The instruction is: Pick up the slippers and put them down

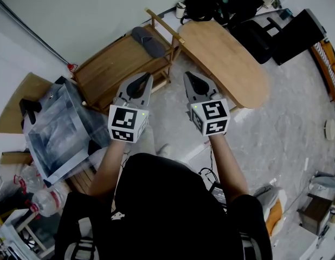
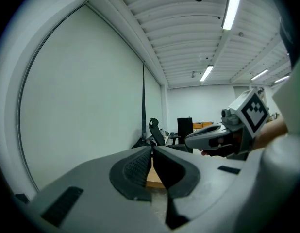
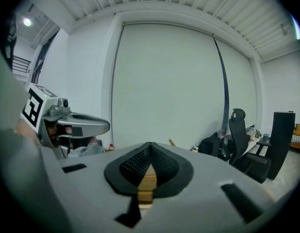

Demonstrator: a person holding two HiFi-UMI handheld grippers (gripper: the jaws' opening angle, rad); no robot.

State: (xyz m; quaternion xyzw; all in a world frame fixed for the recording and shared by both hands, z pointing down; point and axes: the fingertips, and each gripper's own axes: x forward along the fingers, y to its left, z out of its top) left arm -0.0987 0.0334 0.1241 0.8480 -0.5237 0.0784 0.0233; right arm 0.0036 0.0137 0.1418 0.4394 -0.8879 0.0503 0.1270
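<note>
Slipper (image 1: 147, 41), dark grey, lay flat along the far end of a low wooden rack (image 1: 110, 65), at 12 o'clock from the left gripper (image 1: 148, 79) and at about 11 o'clock from the right gripper (image 1: 188, 77). Neither gripper touched it; both were held in the air side by side over the pale floor (image 1: 276, 140), pointing toward 12 o'clock. In the left gripper view the two dark pads met at their tips, with a sliver of wood showing through the gap lower down and nothing gripped. The right gripper's jaws were likewise pressed together and empty. An oval wooden table (image 1: 227, 64) stood at 1 o'clock from the right gripper, just beside the rack. A clear plastic box (image 1: 56, 126) sat at 9 o'clock from the left gripper.
</note>
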